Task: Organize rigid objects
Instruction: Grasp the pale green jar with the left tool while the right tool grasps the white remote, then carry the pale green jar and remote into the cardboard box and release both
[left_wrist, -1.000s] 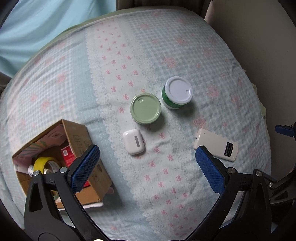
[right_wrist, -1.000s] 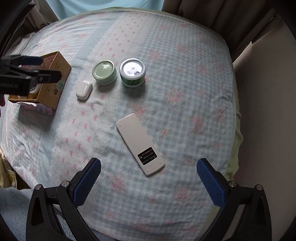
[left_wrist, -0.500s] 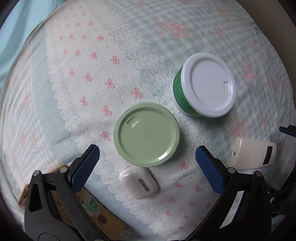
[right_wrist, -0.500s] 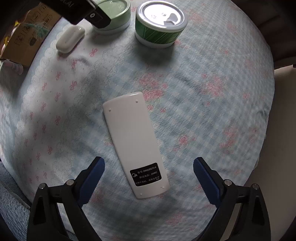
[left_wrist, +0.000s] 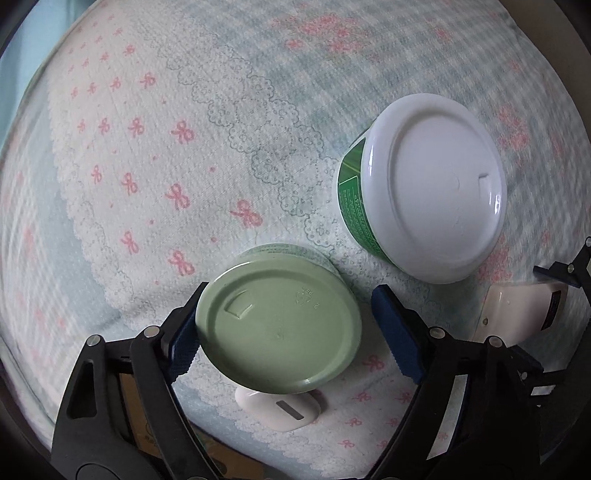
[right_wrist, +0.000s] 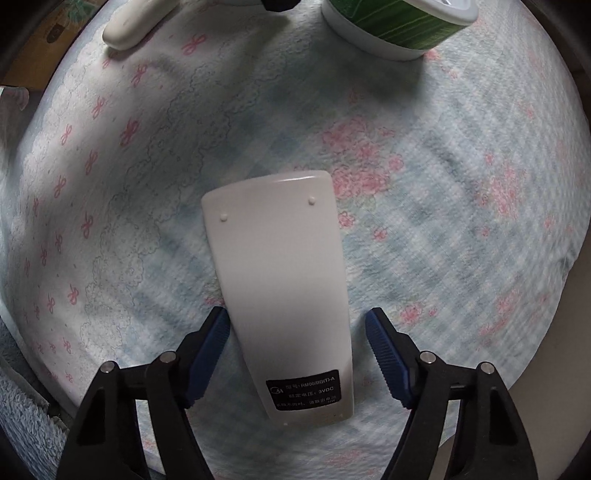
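Observation:
My left gripper (left_wrist: 291, 328) is open and straddles a pale green lidded jar (left_wrist: 277, 325); its left pad touches the lid's edge and the right pad stands a little off it. A green tub with a white lid (left_wrist: 428, 184) stands just beyond to the right. A white earbud case (left_wrist: 284, 410) lies partly under the jar's near rim. My right gripper (right_wrist: 295, 350) is open around the near half of a white remote (right_wrist: 284, 291), which lies face down; the left pad is against its side, the right pad apart.
A cardboard box (left_wrist: 159, 435) shows behind my left fingers at the lower left. In the right wrist view the tub (right_wrist: 399, 22) and earbud case (right_wrist: 136, 22) lie at the far edge. The patterned cloth (left_wrist: 166, 147) covers a round table.
Both grippers have dropped lower and closer. The left now brackets the green jar and the right brackets the remote. Both sets of jaws have narrowed.

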